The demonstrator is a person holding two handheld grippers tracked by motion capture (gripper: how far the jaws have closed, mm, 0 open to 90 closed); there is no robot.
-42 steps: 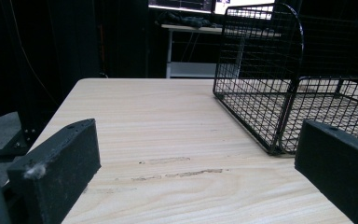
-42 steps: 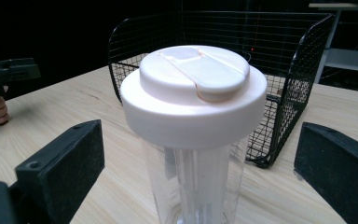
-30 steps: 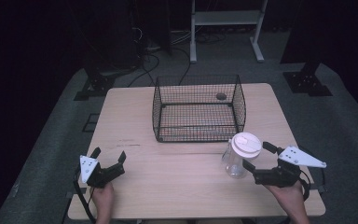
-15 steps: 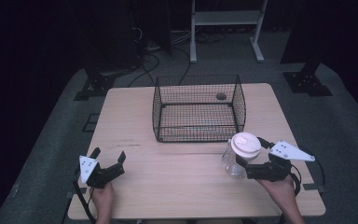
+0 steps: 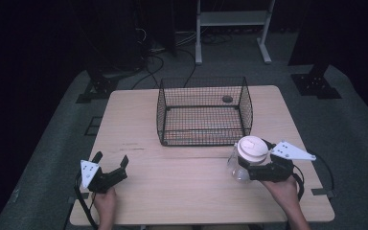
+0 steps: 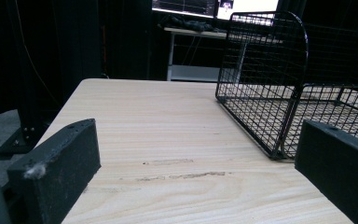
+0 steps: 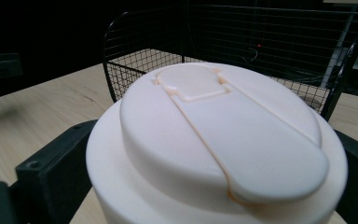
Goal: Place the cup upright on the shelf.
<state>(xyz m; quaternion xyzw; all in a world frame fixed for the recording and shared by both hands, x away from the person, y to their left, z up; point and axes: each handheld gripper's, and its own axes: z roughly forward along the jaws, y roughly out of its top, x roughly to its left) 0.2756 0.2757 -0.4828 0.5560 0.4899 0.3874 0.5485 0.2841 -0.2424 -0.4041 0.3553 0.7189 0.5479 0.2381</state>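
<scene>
Gripping lidded jar (image 5: 247,158): right tongs (image 5: 249,168) | left tongs (image 5: 111,165) apart | wire basket (image 5: 204,111) beyond

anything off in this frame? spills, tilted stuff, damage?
Nothing spilled or tipped. The jar stands upright with its white lid on, between the right gripper's jaws. The wire basket sits square on the table. Only faint scuff marks on the wood ahead of the open left gripper.

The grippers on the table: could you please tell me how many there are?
2. The left gripper rests near the table's front left corner, fingers open and holding nothing. The right gripper sits at the front right, its fingers around the white-lidded jar.
</scene>
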